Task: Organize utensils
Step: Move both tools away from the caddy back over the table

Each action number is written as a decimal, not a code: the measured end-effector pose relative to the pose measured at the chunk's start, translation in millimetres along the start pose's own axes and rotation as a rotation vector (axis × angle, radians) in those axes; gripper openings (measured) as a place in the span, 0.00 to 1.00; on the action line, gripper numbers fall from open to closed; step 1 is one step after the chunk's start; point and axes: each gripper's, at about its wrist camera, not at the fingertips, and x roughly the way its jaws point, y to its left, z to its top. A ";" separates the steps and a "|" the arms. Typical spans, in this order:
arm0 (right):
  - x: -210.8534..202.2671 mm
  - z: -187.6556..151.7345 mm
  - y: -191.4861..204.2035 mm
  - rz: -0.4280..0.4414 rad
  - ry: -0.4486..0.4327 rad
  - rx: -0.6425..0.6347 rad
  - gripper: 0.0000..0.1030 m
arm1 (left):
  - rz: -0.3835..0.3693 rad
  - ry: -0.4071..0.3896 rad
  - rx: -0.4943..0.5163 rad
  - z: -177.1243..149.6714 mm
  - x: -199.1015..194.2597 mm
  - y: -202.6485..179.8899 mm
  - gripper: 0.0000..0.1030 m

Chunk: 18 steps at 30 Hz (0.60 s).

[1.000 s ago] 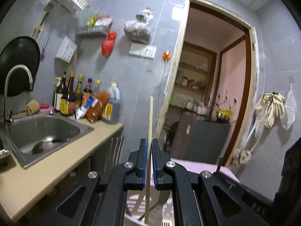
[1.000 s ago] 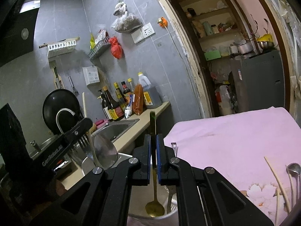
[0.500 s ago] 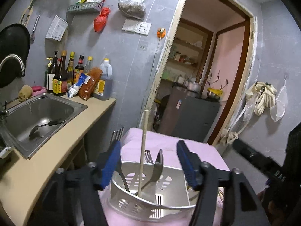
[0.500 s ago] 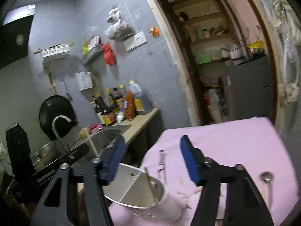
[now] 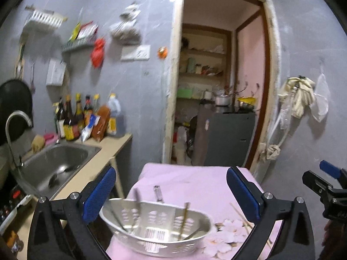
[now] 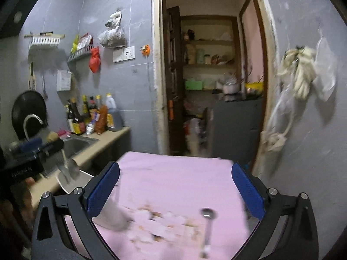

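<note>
since a second ago both grippers let go: left gripper [image 5: 171, 191] and right gripper [image 6: 175, 189] jaws wide apart, empty. chopstick [image 5: 184, 220] now stands in the perforated metal caddy [image 5: 156, 234]; steel spoon [image 6: 207, 227] lies on pink cloth [image 6: 177, 179]. risk: caddy sits near cloth's left edge, a knock tips it. open room right.
</note>
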 end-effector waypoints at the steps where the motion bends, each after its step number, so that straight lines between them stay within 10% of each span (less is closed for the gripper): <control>1: -6.3 1.7 -6.3 -0.018 -0.010 -0.007 0.99 | -0.006 -0.005 0.007 0.9 -0.1 -5.8 1.00; 18: 27.1 -42.7 -139.9 -0.041 0.058 0.084 0.99 | -0.173 0.171 0.124 -68.9 34.4 -140.2 1.00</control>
